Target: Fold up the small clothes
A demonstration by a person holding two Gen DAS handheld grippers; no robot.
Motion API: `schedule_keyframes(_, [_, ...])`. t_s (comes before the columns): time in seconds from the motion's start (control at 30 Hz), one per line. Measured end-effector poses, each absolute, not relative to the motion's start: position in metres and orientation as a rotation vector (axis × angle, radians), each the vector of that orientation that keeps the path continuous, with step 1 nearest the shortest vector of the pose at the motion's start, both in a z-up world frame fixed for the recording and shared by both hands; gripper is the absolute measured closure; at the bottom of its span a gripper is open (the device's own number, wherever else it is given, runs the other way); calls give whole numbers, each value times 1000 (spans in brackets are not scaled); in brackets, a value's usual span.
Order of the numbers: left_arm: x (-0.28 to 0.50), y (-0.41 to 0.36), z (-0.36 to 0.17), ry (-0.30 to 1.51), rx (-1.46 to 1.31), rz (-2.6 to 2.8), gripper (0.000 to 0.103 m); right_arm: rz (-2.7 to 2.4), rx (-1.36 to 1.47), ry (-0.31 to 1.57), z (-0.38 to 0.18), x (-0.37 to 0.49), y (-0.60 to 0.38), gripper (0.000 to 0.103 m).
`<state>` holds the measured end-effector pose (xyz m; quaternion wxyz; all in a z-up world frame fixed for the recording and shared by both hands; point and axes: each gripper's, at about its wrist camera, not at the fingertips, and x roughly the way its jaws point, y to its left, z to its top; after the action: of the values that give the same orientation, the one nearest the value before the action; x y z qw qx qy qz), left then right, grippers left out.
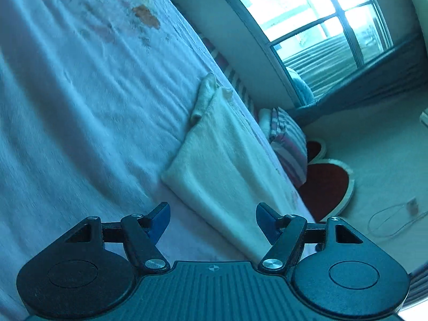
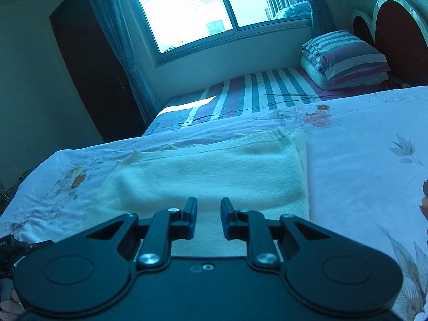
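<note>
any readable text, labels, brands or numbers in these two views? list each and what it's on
None can be read with confidence.
Dark device at the right wrist view's left edge: a few pale letters, too small and cut off to read.
Left tool body: only a crosshair mark, no text.
Cream knit garment and floral sheet: no label showing.

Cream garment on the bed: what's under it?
The folded cream garment lies flat on the floral bedsheet, which shows all around it. A second layer's edge peeks out along its right side. Whatever lies between the folds, and the sheet directly beneath, is covered.
</note>
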<state>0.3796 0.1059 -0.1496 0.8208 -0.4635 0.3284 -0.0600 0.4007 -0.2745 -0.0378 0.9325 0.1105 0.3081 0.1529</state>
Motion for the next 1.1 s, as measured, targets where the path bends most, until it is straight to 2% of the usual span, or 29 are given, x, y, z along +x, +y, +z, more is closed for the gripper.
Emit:
schedule_keyframes(0.07, [385,98,-160,692,-1053,-119,34,335,223,636,-35,396,-269,88])
schedule_keyframes(0.1, [389,94,-167,693,-1086,-100,43,342,230,639,-34,394,-267,89])
schedule_keyframes(0.17, [395,89,-180,678,-1130,-49,53,351,242,640,-33,389,-262,90])
schedule_keyframes(0.2, [397,87,-185,665,-1143,-25,62,353,249,639,-32,388,-261,90])
schedule_keyframes(0.23, [399,86,-189,652,-1161,-5,64,356,254,639,-32,388,-259,90])
schedule_keyframes(0.37, [414,76,-190,611,-1177,26,64,351,280,644,-38,401,-253,92])
schedule_keyframes(0.5, [425,73,-188,579,-1139,29,64,369,294,673,-54,429,-233,100])
schedule_keyframes(0.57, [424,76,-191,537,-1184,50,69,372,279,679,-60,439,-221,101])
schedule_keyframes(0.63, [430,77,-197,547,-1197,84,89,363,261,691,-67,450,-210,101])
schedule_keyframes(0.67, [432,79,-202,546,-1189,76,91,364,266,699,-70,455,-206,101])
schedule_keyframes(0.87, [444,80,-201,554,-1152,49,92,348,253,726,-87,470,-198,101])
schedule_keyframes(1.1, [420,71,-191,513,-1109,92,95,320,241,764,-104,478,-197,102])
